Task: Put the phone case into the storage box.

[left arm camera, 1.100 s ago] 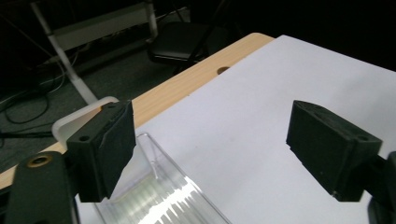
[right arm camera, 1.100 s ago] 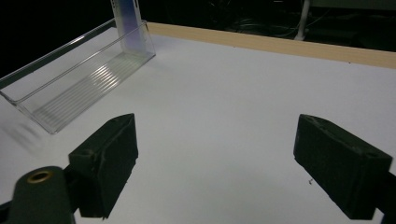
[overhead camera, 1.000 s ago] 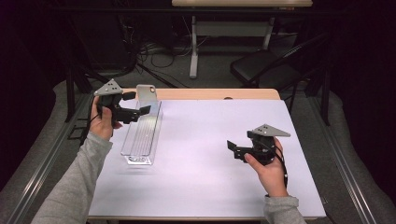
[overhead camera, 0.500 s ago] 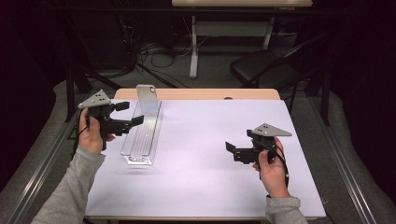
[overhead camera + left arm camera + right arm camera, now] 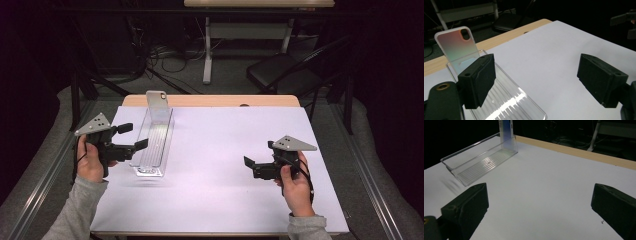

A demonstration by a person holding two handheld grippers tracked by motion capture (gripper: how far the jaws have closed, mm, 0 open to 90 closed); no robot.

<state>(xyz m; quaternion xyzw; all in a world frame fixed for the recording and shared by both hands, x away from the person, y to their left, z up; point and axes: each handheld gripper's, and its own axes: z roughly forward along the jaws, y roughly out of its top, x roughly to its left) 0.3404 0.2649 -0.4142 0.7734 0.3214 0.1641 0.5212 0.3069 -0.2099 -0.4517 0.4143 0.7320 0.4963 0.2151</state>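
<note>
A clear plastic tray [image 5: 150, 169] lies lengthwise on the left half of the white table. A translucent phone case [image 5: 157, 104] stands upright at its far end. My left gripper [image 5: 134, 136] is open just left of the tray, one jaw over its near left wall, and holds nothing. From the left gripper view, the tray [image 5: 509, 102] and phone case [image 5: 456, 43] sit behind the left jaw of my left gripper [image 5: 536, 80]. My right gripper [image 5: 259, 154] hovers over bare table at the right; its jaws have just been opening with nothing between them. The right gripper view shows my right gripper [image 5: 539, 212] facing the tray [image 5: 481, 160] and phone case [image 5: 505, 130].
The white table sheet [image 5: 225, 130] has a wooden strip [image 5: 215, 100] along its far edge. A black chair [image 5: 285, 75], a table leg and cables stand on the floor beyond. The other gripper [image 5: 624, 20] appears far off in the left gripper view.
My left hand has drawn back to the left and toward the near side, sinking a little, away from the tray's far end. The right gripper's jaws stand wider than before.
</note>
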